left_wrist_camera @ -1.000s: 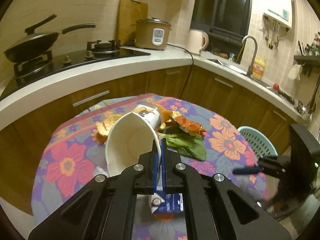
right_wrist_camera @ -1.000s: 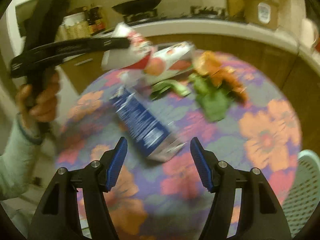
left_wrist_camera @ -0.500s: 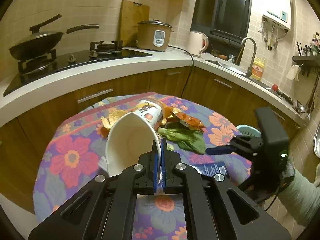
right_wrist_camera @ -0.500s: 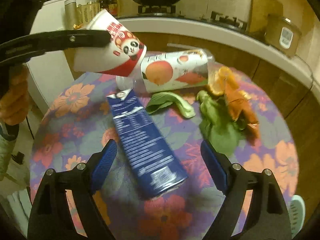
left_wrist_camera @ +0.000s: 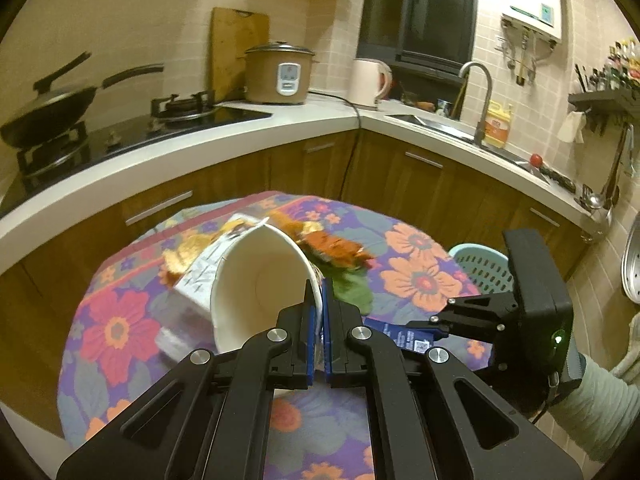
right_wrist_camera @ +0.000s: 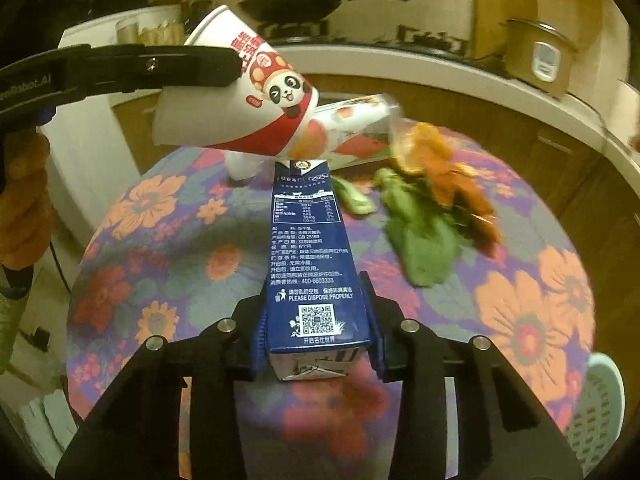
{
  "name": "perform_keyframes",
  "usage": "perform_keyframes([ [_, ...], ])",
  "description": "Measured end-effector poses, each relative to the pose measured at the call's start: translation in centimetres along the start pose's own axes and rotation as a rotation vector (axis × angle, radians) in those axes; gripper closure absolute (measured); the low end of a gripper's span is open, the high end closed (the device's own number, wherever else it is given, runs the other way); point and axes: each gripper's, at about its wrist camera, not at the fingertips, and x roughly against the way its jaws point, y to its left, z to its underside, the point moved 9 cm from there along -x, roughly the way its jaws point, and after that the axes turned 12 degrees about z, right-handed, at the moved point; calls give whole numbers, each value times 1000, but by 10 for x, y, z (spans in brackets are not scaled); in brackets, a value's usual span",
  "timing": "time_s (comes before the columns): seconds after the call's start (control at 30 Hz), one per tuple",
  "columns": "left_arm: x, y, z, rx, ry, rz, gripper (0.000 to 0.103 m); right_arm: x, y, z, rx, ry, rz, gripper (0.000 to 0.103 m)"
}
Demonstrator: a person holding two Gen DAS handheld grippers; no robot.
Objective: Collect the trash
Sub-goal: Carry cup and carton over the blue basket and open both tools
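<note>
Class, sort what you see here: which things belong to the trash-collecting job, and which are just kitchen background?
Belongs to the job:
paper cup, pinched by the left gripper
blue carton, right gripper closing on it
orange peel
green leaves
basket

Just lying about:
wok
rice cooker
kettle

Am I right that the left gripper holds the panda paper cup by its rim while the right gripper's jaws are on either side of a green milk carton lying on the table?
Nearly: the carton is dark blue, not green, as the right wrist view shows. The rest holds: the left gripper pinches the panda paper cup by its rim, and the right gripper is closing its jaws on the carton's sides on the table.
</note>
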Motion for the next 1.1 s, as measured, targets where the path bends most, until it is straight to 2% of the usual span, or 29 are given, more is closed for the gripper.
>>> perform_keyframes([
  [0.33, -45, -66, -26, -85, 36, 86, 102, 46, -94, 41, -193, -32, 151, 68],
  [0.63, -125, -146, -32, -167, 113, 220, 102, 81, -191, 95, -378, -38, 309, 68],
  [0.8, -169, -185, -23, -192, 193, 295, 102, 93, -234, 128, -473, -21, 381, 68],
  [0.97, -206, -216, -8, -229, 270, 336, 102, 100, -276, 171, -601, 24, 446, 68],
  [1.1, -231, -237, 10, -253, 327, 354, 102, 94, -293, 198, -675, 71, 472, 68],
])
